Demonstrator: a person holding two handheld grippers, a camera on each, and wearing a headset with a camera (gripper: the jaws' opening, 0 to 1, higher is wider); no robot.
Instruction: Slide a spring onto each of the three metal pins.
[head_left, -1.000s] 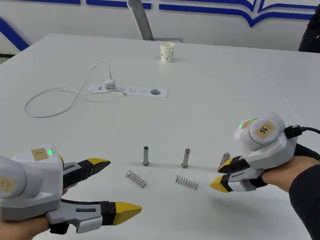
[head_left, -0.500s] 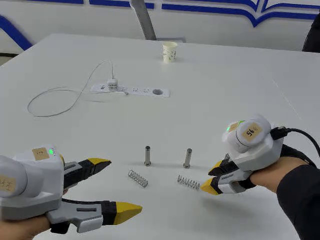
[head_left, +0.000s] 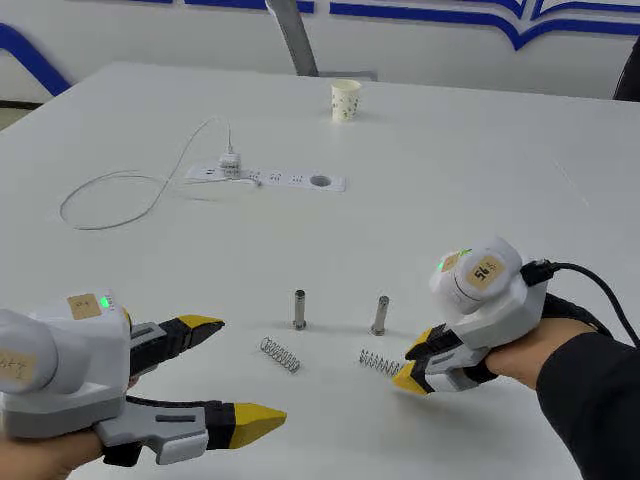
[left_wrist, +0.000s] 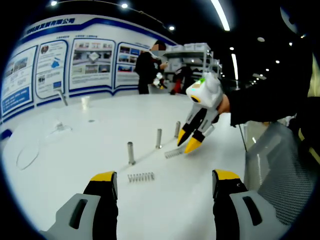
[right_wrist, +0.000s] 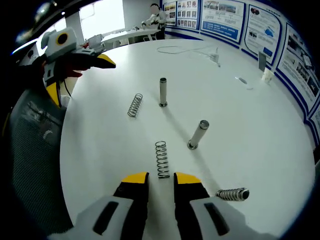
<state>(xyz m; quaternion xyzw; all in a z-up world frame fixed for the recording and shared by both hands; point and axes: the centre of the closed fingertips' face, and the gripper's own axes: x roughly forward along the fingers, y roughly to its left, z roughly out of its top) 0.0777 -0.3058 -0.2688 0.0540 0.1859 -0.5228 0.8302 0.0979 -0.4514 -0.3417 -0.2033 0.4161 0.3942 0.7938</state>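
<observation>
Right gripper (head_left: 410, 366) has slid left to 1 spring (head_left: 377, 361), jaws a little apart at its end, not holding it. Left gripper (head_left: 245, 368) is wide open. A 2nd spring (head_left: 279, 354) lies loose on the table (head_left: 450, 180) by 2 bare pins (head_left: 299, 308) (head_left: 380, 314). A 3rd pin (right_wrist: 232, 193) already wears its spring.

In the left gripper view the pin (left_wrist: 177, 129) just beside the right gripper (left_wrist: 186, 144) is too small to tell whether a spring sits on it. In the head view the loose spring (head_left: 377, 362) at that gripper's tips perhaps touches them.
</observation>
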